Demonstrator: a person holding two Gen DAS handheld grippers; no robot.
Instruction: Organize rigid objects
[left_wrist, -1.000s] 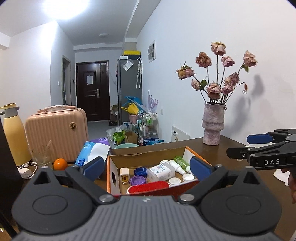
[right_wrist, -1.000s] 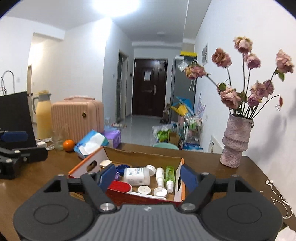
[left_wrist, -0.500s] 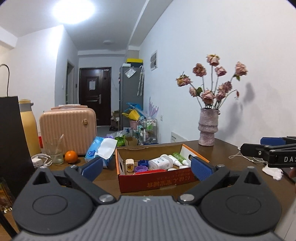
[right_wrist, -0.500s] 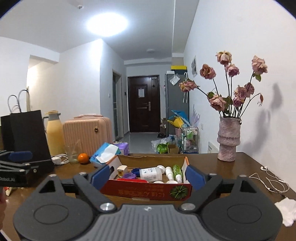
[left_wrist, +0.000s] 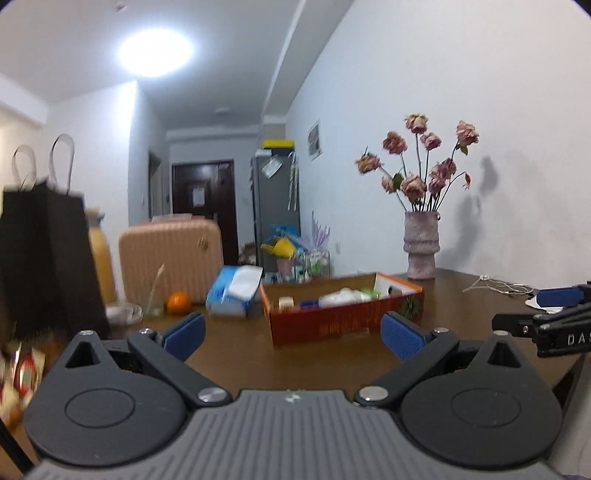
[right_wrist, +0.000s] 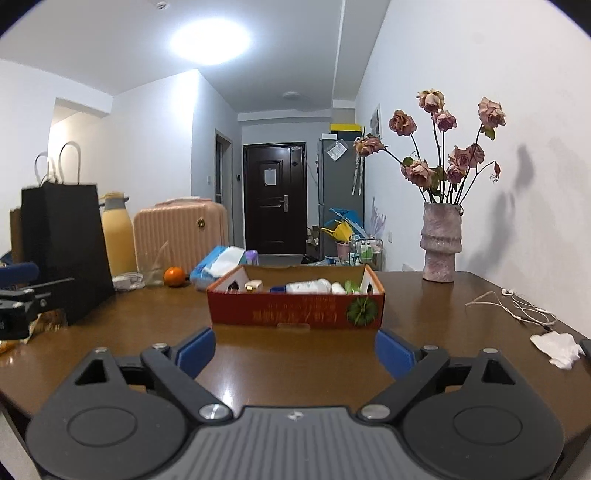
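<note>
Both grippers are hanging over the brown surface (right_wrist: 295, 365) right now with nothing in either one. My right gripper (right_wrist: 293, 349) has its jaws spread wide, blue pads well apart and only bare wood between them. Same deal on the left gripper (left_wrist: 291, 334): jaws wide open, nothing in the gap.

The thing I care about, the red cardboard box (right_wrist: 295, 312), sits dead ahead at 12 o'clock from the right wrist cam, well apart from the fingertips. It's open-topped with small stuff lying in it: a white bottle (right_wrist: 308, 286), a green bottle (right_wrist: 352, 286) just beside it, and a little cream-coloured item (right_wrist: 254, 285) toward the left end. From the left cam the same box is up around 1 o'clock and kinda blurry, so I can't make out the contents any better there.

Other clutter: black paper bag (right_wrist: 64, 243) at 9 o'clock, yellow flask (right_wrist: 118, 236) and pink suitcase (right_wrist: 181, 236) behind it, an orange (right_wrist: 173, 276) and a tissue pack (right_wrist: 218, 266) at about 11. Vase of dried roses (right_wrist: 441, 243) at 2 o'clock, earphone cable (right_wrist: 517, 306) and a crumpled tissue (right_wrist: 556, 347) at 3.
</note>
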